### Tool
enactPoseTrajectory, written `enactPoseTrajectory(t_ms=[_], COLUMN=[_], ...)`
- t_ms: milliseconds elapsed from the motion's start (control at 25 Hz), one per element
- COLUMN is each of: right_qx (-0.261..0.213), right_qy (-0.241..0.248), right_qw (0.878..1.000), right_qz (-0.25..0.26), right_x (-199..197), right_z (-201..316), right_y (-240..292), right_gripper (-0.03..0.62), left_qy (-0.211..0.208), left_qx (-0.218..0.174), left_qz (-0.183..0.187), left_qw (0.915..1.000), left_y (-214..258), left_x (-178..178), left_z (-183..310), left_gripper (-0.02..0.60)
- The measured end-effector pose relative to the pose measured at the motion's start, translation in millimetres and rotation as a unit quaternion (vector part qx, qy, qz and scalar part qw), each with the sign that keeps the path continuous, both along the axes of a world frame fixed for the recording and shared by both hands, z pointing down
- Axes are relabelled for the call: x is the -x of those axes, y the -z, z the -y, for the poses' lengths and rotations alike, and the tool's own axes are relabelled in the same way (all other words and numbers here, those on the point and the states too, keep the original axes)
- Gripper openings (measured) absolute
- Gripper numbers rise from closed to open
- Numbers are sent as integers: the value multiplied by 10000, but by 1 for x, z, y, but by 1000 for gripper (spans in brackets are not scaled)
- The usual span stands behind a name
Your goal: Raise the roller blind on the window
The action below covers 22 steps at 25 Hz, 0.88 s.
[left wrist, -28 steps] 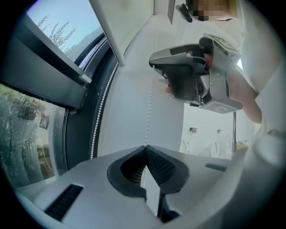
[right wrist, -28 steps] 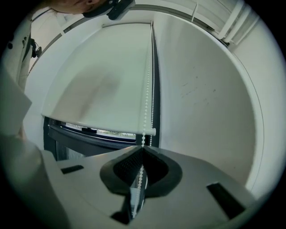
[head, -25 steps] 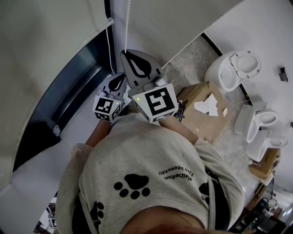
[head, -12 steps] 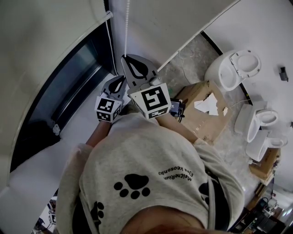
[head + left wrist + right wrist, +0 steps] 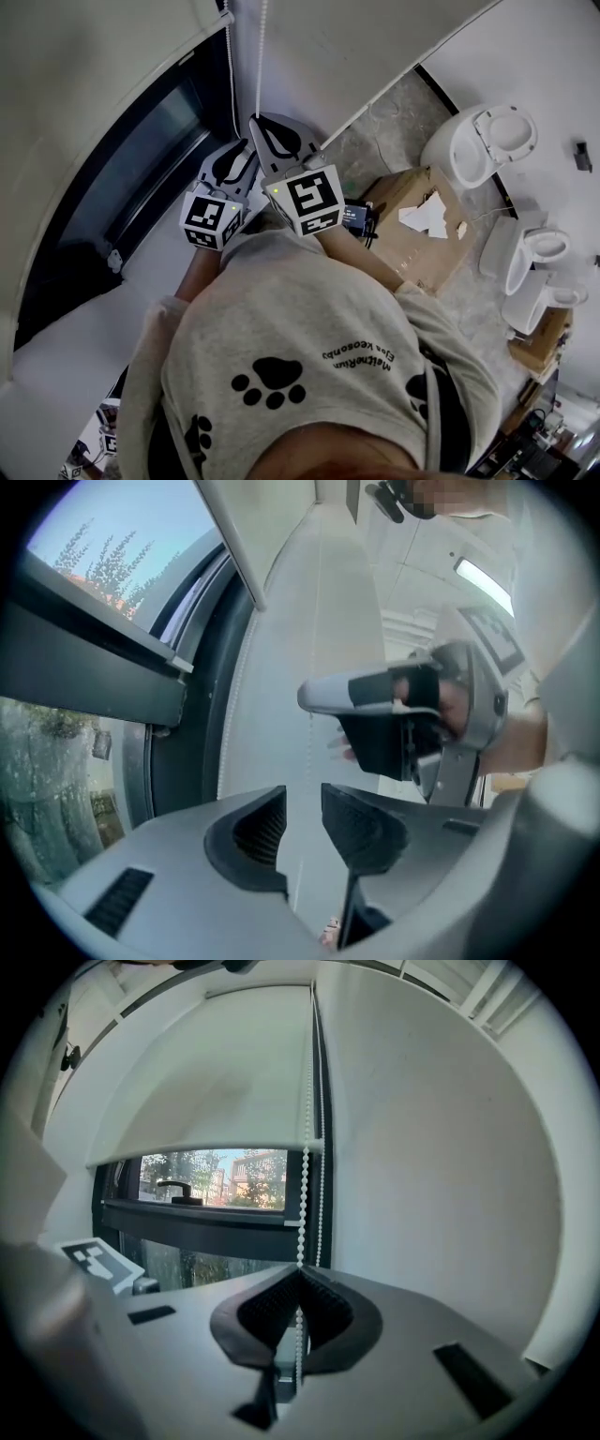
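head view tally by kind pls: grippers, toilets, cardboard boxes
grippers: 2
toilets: 3
cardboard boxes: 2
total: 7

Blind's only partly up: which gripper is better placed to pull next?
Right: the right gripper is shut on the white bead chain; the left gripper has just been opening its jaws, gripping nothing.
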State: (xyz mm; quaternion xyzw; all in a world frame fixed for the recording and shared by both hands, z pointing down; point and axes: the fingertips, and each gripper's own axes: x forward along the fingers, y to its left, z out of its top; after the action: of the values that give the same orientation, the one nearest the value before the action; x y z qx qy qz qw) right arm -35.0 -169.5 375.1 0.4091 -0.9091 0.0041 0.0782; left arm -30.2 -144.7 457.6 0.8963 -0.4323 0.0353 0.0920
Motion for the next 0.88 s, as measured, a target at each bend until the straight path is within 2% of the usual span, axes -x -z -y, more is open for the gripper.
enactPoseTrajectory(t_ms=[120, 280, 880], right_qx=[155, 409, 1061], right_qy=[-4, -23, 24], right_qw=[9998, 9986, 9919], right_qz=[-126, -340, -693], right_x=[0, -3, -1], right_z=[1, 1, 2], right_y=[-20, -52, -113], right_gripper=[9, 9, 9], left_qy=[186, 315, 120], left_qx=[-27, -203, -656], left_qz=[-181, -238, -389], left_qw=[9997, 9990, 9970], left_y=[12, 30, 92], left_x=[11, 19, 8], left_z=[3, 7, 7], left_gripper=[115, 107, 107])
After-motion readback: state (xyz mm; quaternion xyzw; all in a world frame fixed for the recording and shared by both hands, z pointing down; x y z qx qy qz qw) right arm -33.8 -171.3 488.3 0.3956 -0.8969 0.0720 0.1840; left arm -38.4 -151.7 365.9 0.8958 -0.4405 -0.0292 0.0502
